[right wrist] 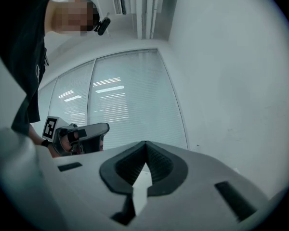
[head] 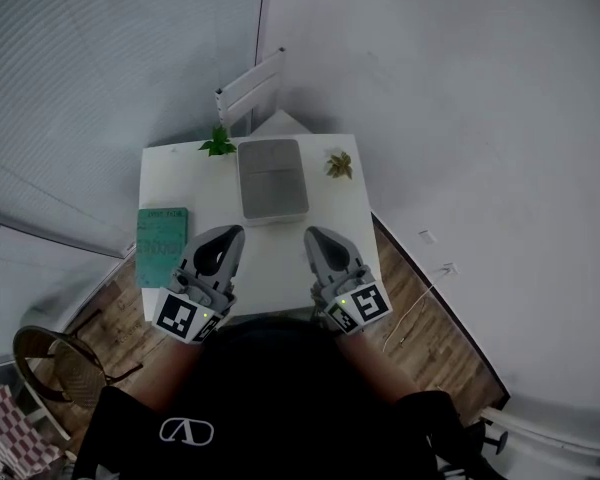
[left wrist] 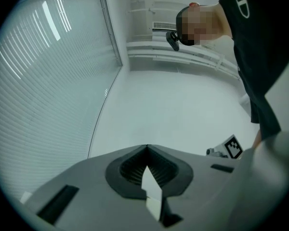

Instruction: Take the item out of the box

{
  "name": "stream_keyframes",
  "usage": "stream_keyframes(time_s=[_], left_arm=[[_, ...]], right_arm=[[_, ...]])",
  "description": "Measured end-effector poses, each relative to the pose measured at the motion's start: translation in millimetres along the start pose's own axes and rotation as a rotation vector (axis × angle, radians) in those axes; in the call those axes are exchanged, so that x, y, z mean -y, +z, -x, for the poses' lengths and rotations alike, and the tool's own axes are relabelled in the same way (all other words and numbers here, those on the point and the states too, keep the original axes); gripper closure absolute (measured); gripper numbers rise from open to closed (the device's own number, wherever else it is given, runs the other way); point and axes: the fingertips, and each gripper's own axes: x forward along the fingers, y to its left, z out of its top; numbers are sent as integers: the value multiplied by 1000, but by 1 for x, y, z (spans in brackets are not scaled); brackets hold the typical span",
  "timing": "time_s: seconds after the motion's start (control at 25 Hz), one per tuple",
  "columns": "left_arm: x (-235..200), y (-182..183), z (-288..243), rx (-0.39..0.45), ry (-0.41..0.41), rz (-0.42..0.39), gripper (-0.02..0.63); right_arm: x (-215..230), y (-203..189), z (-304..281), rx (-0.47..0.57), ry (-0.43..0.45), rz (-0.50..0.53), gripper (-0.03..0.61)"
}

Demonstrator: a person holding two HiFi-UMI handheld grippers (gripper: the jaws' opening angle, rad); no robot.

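A flat grey box (head: 272, 178) with its lid down lies at the back middle of a small white table (head: 185, 183). No item from it shows. My left gripper (head: 221, 238) and right gripper (head: 320, 238) hover side by side over the table's near edge, just short of the box, not touching it. Both gripper views look up at walls and blinds. In them the left gripper (left wrist: 147, 147) and right gripper (right wrist: 145, 143) have their jaws shut tip to tip, with nothing between. Each gripper view also shows the other tool: the right gripper's marker cube (left wrist: 232, 147) and the left gripper's body (right wrist: 82, 136).
A green book (head: 161, 245) lies at the table's left edge. Two small plants (head: 218, 145) (head: 339, 164) flank the box at the back. A white chair (head: 250, 90) stands behind the table, a wicker chair (head: 55, 363) at the lower left. Walls close in on both sides.
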Motion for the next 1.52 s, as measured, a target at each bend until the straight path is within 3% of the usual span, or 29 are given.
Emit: stream_keyframes(time_s=[0.16,0.44,0.6,0.68,0.72,0.76,0.8,0.88,0.92,1.0,1.08,1.32,1.52], left_arm=[[-5,-4,-9,-5,20,7,609],[-8,-10,-20,-33,77,11,609],[-9,-20,-22,-62,102,15,609],[-10,-24,-23,-73,112,19,609],[-11,-26,-23,-78,118,20,609],[-13,-28,-23,-82,124,21,609],[-14,-29,-23,-87,129,22,609],[-15,-32,-23,-95,135,20,609],[-16,-33,-23,-98,137,18,609],[-18,-36,-21,-107,143,17,609],[-21,-39,-17,-120,150,20,609],[-25,-44,-13,-143,160,19,609],[-23,-45,-7,-161,162,12,609]], right_arm=[[11,-8,-12,-15,19,-46,577],[32,-20,-27,-31,79,-216,575],[44,-37,-29,-37,105,-359,575],[46,-45,-32,-11,162,-511,572],[47,-49,-36,12,189,-619,492],[49,-55,-40,39,206,-736,294],[52,-61,-43,66,215,-851,157],[59,-72,-46,117,220,-1039,27],[63,-80,-45,141,213,-1124,-8],[71,-99,-42,180,178,-1290,-8],[73,-119,-39,176,142,-1374,-8],[87,-183,-38,143,40,-1491,-8],[93,-230,-54,98,7,-1511,-8]])
